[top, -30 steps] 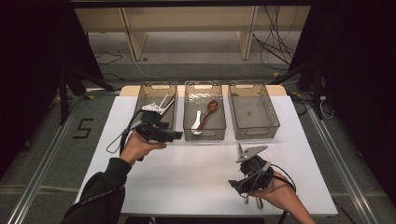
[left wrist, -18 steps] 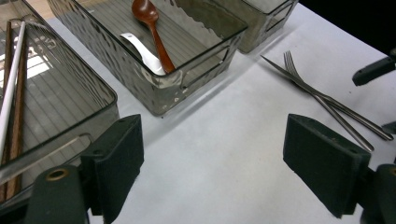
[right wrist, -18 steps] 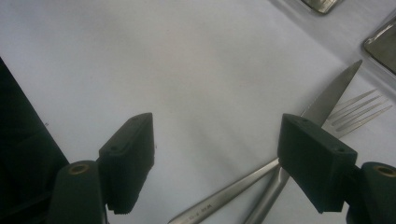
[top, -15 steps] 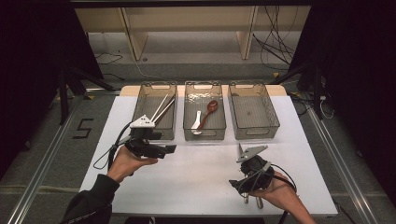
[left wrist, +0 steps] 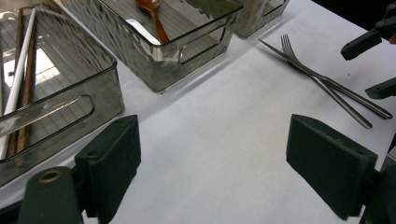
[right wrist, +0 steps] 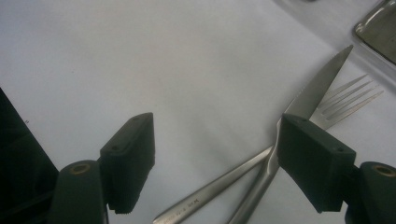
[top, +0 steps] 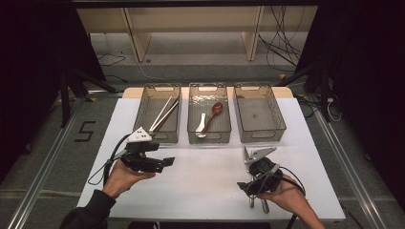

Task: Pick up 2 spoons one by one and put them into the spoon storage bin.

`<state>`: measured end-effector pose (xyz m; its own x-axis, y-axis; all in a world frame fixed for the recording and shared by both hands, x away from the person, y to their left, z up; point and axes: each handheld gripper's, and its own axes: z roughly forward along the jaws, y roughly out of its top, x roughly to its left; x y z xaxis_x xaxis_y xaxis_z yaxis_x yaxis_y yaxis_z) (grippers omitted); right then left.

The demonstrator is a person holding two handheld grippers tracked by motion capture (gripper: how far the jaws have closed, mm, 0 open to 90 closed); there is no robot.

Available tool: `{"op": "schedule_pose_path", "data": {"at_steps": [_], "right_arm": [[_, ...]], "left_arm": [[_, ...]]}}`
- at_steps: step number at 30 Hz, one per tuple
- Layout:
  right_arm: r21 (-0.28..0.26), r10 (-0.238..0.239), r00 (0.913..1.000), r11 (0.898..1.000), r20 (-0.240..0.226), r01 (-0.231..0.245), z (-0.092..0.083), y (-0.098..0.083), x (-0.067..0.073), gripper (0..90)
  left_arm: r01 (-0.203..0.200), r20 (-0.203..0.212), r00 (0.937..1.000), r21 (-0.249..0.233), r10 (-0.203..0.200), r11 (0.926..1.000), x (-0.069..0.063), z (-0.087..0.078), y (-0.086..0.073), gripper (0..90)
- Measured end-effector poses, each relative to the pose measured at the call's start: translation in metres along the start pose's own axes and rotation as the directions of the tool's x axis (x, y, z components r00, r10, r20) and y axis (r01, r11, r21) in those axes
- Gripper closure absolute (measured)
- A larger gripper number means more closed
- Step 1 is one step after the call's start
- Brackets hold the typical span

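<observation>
You have three bins [top: 208, 138] across the far counter [top: 200, 186]. One knife [right wrist: 313, 95] and one fork [right wrist: 348, 100] lie crossed near right, tips pointing far. Your right gripper [right wrist: 217, 161] stands wide over them; your left gripper [left wrist: 212, 161], just opening, is empty.

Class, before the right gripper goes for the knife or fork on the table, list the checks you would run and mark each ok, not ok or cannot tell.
1. Right gripper jaws open: ok.
2. Knife and fork apart for a clean single pick: not ok, their handles cross.
3. Either piece already between the right jaws: ok, the crossed handles lie there.
4. Left gripper open and holding nothing: ok, its jaws have just been opening.
5. Right bin free to take cutlery: ok.
6. Which piece the pads would catch first: cannot tell.
</observation>
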<state>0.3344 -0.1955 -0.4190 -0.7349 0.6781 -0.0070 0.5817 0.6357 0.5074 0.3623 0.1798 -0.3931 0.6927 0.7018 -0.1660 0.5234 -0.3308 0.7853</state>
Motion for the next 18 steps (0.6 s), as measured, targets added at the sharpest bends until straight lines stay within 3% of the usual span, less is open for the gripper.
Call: {"op": "schedule_pose_path", "data": {"at_steps": [9, 13, 18], "right_arm": [[0.012, 0.01, 0.9999, 1.0, 0.004, -0.01, 0.002, -0.002, -0.002, 28.8], [0.009, 0.006, 1.0, 1.0, 0.004, -0.006, 0.003, -0.002, -0.002, 28.8], [0.011, 0.004, 1.0, 1.0, 0.0, -0.004, 0.003, -0.003, -0.002, 30.0]], "left_arm": [[0.007, -0.01, 0.9999, -0.016, -0.007, 0.9998, -0.001, -0.008, -0.011, 16.5], [-0.004, -0.008, 1.0, 0.013, 0.004, 0.9999, -0.002, -0.008, -0.014, 16.3], [-0.025, -0.049, 0.9984, 0.058, 0.028, 0.998, -0.003, -0.01, -0.021, 16.3]]}}
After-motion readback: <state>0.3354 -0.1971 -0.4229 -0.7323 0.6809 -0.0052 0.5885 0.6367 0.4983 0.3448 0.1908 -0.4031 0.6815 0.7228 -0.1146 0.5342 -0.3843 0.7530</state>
